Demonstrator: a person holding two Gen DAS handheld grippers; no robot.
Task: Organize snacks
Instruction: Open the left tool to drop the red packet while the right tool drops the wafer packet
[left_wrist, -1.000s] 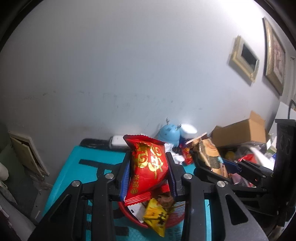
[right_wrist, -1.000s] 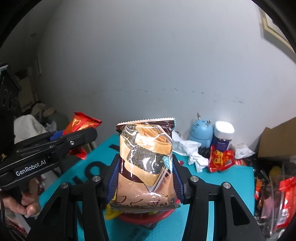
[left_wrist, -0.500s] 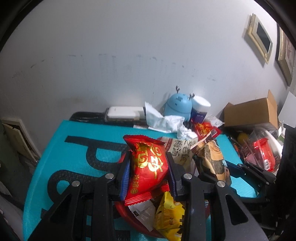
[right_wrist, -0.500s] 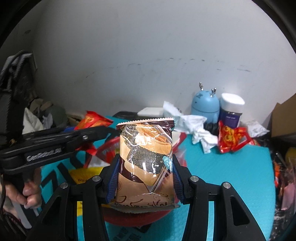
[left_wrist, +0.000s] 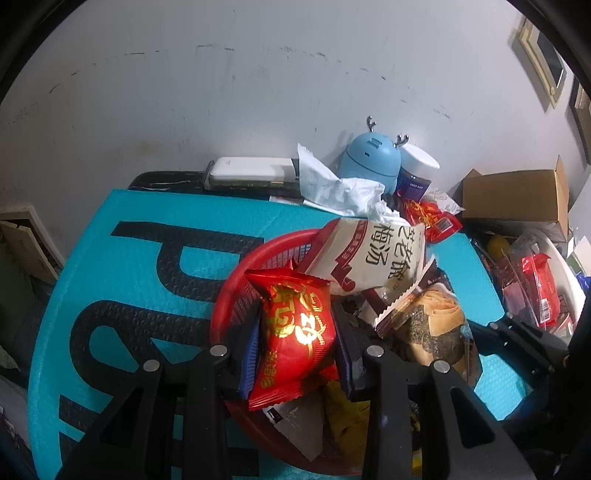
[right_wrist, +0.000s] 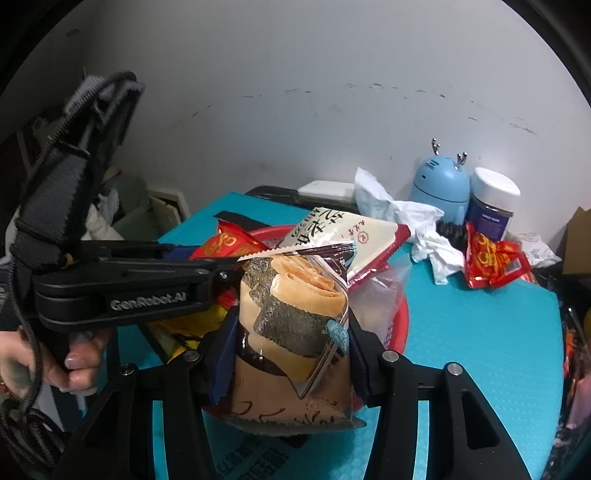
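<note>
Both grippers have sunk toward the red basket (left_wrist: 236, 280) since the earlier frames, when they hung higher against the wall, and the basket now fills the lower middle of each view. Clamped in the left gripper (left_wrist: 295, 328), the red packet with gold print (left_wrist: 295, 328) stands upright over the basket's near-left part. The right gripper (right_wrist: 291, 332) has the brown seaweed-roll packet (right_wrist: 291, 314) between its jaws, which have just been opening; the blue pads look to be at the packet's sides, and it leans over the basket's near edge.

Inside the basket lie a white pouch with black characters (left_wrist: 373, 254), propped on the far rim, and a yellow packet (left_wrist: 343, 417) below the grippers. These crowd the space under both held packets.

A teal mat (left_wrist: 147, 266) with black lettering bears the basket. Behind it sit crumpled white tissue (left_wrist: 340, 192), 1 blue antlered gadget (left_wrist: 373, 158), 1 white-capped jar (left_wrist: 415, 173) and a loose red snack bag (right_wrist: 495, 262). Farther right is a cardboard box (left_wrist: 517, 195). A person's hand (right_wrist: 55, 362) grips the left gripper's handle.
</note>
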